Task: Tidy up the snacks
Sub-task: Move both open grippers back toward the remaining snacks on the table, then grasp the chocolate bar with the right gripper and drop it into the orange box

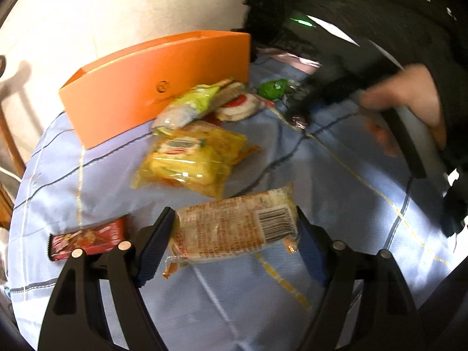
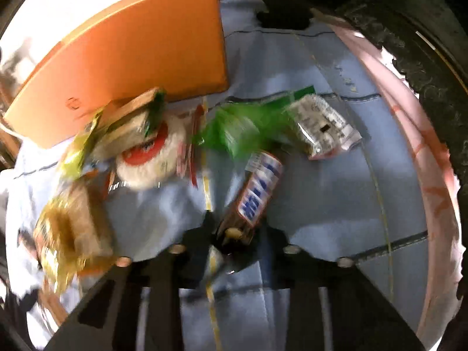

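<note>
The left gripper (image 1: 234, 242) is clamped on a long pale cake packet (image 1: 234, 231), its 2 blue-padded fingers (image 1: 152, 251) pressing the short ends so the packet spans the gap crosswise, barcode facing up, above the blue checked cloth (image 1: 336, 181). Left of that gripper a red snack bar (image 1: 87, 239) lies flat on the cloth. Farther off, 2 yellow packets (image 1: 190, 161) lie stacked in the middle of the cloth, and behind them a light green packet (image 1: 190, 102) leans over a round white rice cracker with a red label (image 1: 237, 105), both just in front of the upright orange box (image 1: 152, 79). A small green packet (image 1: 272, 87) sits to the right of the cracker. In the left wrist view a hand (image 1: 409, 108) grips the handle of the other tool at the right edge. The right gripper (image 2: 234, 234) points steeply down, its jaws nearly together on the near end of a brown chocolate bar with a white and blue label (image 2: 257, 193); the bar runs away from the fingers toward the green packet, here smeared by blur. Beyond it lies a clear packet with white print (image 2: 324, 128). A pink cloth edge (image 2: 409, 134) curves along the right of the blue one, with dark fabric (image 2: 409, 29) past it.
</note>
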Demonstrator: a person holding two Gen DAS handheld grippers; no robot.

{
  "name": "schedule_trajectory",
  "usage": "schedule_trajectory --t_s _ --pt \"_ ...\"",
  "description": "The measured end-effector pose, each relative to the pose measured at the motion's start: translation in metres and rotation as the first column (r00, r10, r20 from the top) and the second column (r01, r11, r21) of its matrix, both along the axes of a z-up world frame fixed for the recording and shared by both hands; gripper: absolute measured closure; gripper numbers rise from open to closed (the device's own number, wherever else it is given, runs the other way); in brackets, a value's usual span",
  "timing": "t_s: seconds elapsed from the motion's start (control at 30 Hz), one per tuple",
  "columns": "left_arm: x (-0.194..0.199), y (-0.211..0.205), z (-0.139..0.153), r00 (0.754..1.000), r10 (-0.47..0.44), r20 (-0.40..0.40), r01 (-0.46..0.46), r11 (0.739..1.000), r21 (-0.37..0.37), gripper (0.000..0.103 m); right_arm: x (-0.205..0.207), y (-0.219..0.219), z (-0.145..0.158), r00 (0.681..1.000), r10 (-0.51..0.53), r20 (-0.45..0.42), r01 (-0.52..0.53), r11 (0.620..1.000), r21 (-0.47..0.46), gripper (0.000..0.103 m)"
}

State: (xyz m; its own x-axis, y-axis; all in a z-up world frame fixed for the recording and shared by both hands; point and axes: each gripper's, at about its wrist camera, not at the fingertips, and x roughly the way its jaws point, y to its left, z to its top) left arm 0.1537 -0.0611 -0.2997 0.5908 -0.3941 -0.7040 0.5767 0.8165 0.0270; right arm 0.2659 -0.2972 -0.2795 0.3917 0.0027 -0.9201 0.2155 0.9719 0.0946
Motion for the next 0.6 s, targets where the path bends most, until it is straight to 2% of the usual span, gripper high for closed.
schedule_trajectory --t_s 0.1,0.27,0.4,0.6 --pt "0.002 0.01 0.006 1.0 0.025 0.005 -0.025 1.0 -0.017 0.026 -0.021 -0.025 -0.001 1.0 -0.025 0.014 0.024 0.996 0.088 0.083" --pt "0.004 0.024 0.014 0.998 0.06 0.008 -0.06 0.998 -0.035 0.026 -0.049 -0.037 0.002 0.999 -0.006 0.04 0.002 0.994 0.112 0.083" --pt "0.004 0.029 0.025 0.997 0.071 0.029 -0.07 0.997 -0.041 0.026 -0.056 -0.022 0.027 0.994 0.033 0.101 -0.045 0.991 0.122 0.083" --pt "0.011 0.037 0.054 0.991 0.102 0.082 -0.099 0.994 -0.039 0.026 -0.057 -0.001 0.085 0.967 0.113 0.228 -0.142 0.983 0.119 0.083"
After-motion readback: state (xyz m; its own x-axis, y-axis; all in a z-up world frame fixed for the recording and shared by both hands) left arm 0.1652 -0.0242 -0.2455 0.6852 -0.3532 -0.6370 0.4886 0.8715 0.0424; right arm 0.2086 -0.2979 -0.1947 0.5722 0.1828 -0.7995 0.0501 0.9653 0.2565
